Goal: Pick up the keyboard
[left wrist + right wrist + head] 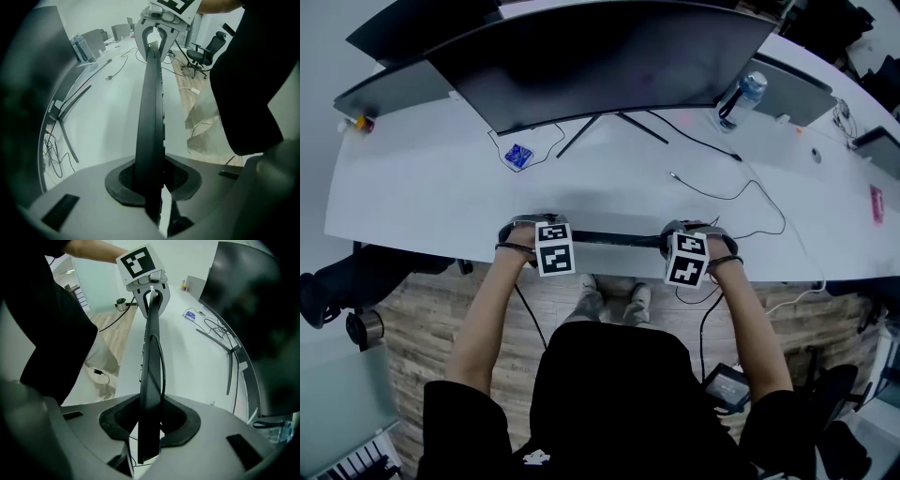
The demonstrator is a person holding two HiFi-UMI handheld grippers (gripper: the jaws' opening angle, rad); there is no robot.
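Observation:
A slim black keyboard (617, 240) stands on its long edge over the front edge of the white table (422, 206), spanning between my two grippers. My left gripper (546, 240) points straight down and is shut on the keyboard's left end; in its own view the keyboard (150, 117) runs away from between the left gripper's (151, 187) pads toward the other gripper. My right gripper (677, 246) is shut on the right end, and the keyboard (151, 362) fills the gap in the right gripper (150, 423). A thin cable (162, 362) runs along the keyboard's side.
A wide curved monitor (609, 56) on a splayed stand (614, 127) sits behind. A water bottle (741, 94) stands at back right, a blue packet (518, 156) at back left, and loose cables (722, 192) cross the table. An office chair (208, 49) stands on the wooden floor.

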